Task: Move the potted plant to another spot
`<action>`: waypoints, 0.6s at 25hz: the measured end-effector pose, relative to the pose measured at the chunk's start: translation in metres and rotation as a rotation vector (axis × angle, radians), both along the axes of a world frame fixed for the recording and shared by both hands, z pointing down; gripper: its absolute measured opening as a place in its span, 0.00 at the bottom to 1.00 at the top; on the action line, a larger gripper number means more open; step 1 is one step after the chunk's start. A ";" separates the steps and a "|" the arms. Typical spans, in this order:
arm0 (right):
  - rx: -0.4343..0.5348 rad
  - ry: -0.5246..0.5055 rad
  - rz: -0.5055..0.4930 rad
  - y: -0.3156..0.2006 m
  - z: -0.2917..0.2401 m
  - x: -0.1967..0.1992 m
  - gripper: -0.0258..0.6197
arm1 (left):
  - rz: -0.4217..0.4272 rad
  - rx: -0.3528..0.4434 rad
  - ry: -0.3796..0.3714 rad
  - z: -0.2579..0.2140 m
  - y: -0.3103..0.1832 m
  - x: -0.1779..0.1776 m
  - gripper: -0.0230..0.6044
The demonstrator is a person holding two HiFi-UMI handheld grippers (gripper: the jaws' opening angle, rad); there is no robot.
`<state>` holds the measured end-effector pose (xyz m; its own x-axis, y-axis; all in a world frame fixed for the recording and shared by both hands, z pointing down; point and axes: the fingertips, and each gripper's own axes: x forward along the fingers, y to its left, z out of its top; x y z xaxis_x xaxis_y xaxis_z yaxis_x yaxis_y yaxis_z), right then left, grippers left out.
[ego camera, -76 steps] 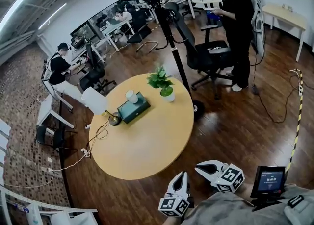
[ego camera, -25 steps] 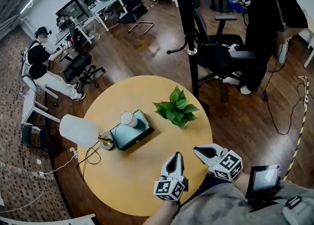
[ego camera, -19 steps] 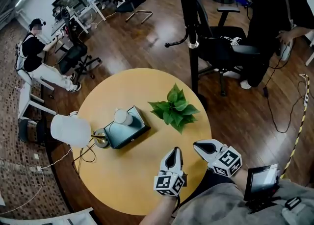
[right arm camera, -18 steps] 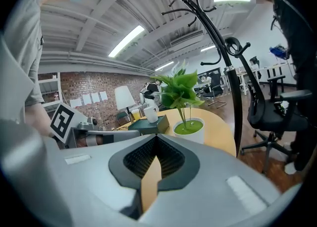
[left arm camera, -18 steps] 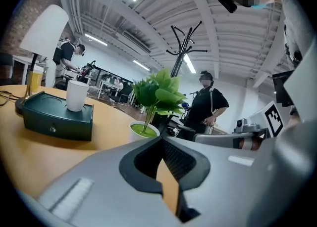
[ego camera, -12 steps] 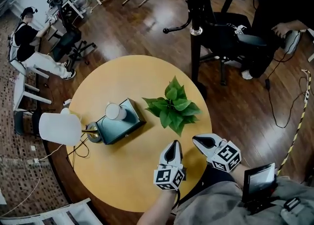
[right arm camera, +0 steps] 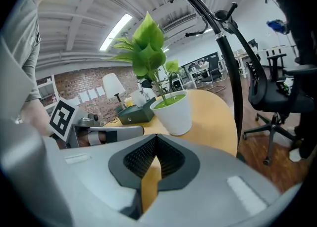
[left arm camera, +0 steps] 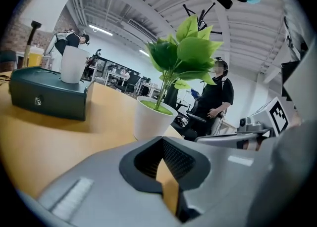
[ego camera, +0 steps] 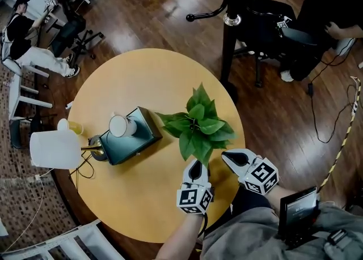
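Stage: start | I'm hovering left claw (ego camera: pixel 195 166) and right claw (ego camera: pixel 228 157), both closed and empty, at 6 o'clock of the untouched green-leafed plant in its white round pot (ego camera: pixel 198 126) | remaining: grasp, carry, set down

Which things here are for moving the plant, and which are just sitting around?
For the job:
potted plant
left tongs and right tongs, both shut, holding nothing
round table

Just lying about:
dark green box
white cup on the box
table lamp
coat stand
office chair
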<state>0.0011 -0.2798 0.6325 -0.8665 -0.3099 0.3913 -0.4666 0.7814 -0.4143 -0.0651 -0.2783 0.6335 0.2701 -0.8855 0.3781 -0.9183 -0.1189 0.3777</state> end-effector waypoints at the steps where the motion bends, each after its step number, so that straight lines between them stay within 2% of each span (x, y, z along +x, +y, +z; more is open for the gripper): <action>1: -0.001 0.001 0.001 -0.002 0.001 0.001 0.04 | 0.000 -0.001 -0.009 0.002 -0.001 0.000 0.04; 2: -0.002 0.003 0.003 -0.003 0.002 0.001 0.04 | 0.002 -0.002 -0.020 0.003 -0.002 -0.001 0.04; 3: -0.002 0.004 0.005 -0.003 0.002 0.002 0.04 | 0.005 -0.003 -0.031 0.005 -0.003 -0.001 0.09; 9: 0.001 0.015 0.018 -0.007 0.002 0.008 0.04 | 0.015 -0.006 -0.092 0.011 -0.014 -0.002 0.42; 15: 0.006 0.012 0.041 -0.014 0.000 0.015 0.04 | 0.025 0.030 -0.162 0.011 -0.033 -0.004 0.67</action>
<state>0.0158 -0.2943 0.6323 -0.8482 -0.3473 0.4000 -0.5033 0.7640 -0.4038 -0.0689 -0.3112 0.6442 0.2299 -0.8907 0.3922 -0.9635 -0.1516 0.2205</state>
